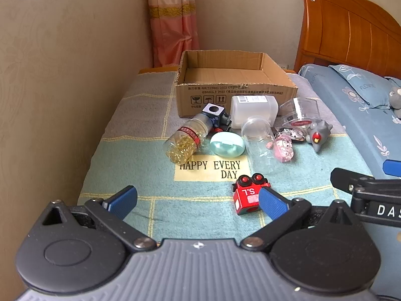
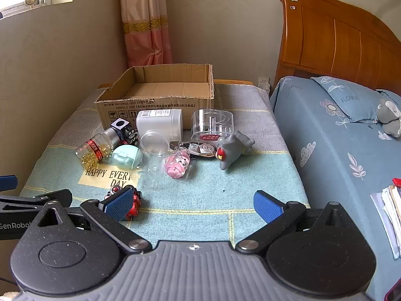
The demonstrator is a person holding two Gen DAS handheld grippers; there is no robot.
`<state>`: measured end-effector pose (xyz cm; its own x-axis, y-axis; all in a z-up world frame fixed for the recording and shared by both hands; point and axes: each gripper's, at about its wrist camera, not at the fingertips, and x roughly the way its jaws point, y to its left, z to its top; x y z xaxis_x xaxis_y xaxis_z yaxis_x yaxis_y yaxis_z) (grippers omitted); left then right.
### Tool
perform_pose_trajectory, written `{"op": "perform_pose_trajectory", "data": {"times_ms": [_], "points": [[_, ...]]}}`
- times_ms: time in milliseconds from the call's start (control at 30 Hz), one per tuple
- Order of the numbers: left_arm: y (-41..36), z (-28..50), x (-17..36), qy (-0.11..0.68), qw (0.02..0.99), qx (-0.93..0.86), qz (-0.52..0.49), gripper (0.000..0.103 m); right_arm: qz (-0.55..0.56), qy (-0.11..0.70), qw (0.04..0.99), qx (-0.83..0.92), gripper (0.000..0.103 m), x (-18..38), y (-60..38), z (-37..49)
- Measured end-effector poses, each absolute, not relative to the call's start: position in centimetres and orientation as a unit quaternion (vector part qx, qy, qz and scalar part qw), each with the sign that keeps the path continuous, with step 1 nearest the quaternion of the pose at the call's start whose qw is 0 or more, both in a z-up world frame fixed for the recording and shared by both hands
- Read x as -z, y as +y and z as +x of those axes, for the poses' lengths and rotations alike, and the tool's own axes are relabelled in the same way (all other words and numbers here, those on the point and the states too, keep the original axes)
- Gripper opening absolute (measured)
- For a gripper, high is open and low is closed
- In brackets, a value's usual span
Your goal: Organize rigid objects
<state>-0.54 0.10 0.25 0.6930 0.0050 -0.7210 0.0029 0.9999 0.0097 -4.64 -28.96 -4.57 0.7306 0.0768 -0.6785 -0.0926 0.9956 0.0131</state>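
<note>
An empty cardboard box stands at the far end of a blanket-covered table. In front of it lie a bottle of yellow capsules, a mint green case, a white jar, a clear jar, a pink charm, a grey toy and a clear round container. A red toy car lies nearest. My left gripper and right gripper are open and empty.
A bed with blue bedding and a wooden headboard is to the right. A wall runs along the table's left side. A curtain hangs behind. Papers lie on the bed's edge.
</note>
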Motion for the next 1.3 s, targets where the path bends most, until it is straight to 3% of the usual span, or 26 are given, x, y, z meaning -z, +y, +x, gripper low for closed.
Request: {"op": "perform_pose_trajectory", "data": {"times_ms": [1300], "points": [[-0.35,-0.66,-0.77,0.392,0.92,0.004,0.004,0.102,-0.016,0.36,0.932,-0.044,0.103,4.26,-28.83,-5.01]]}}
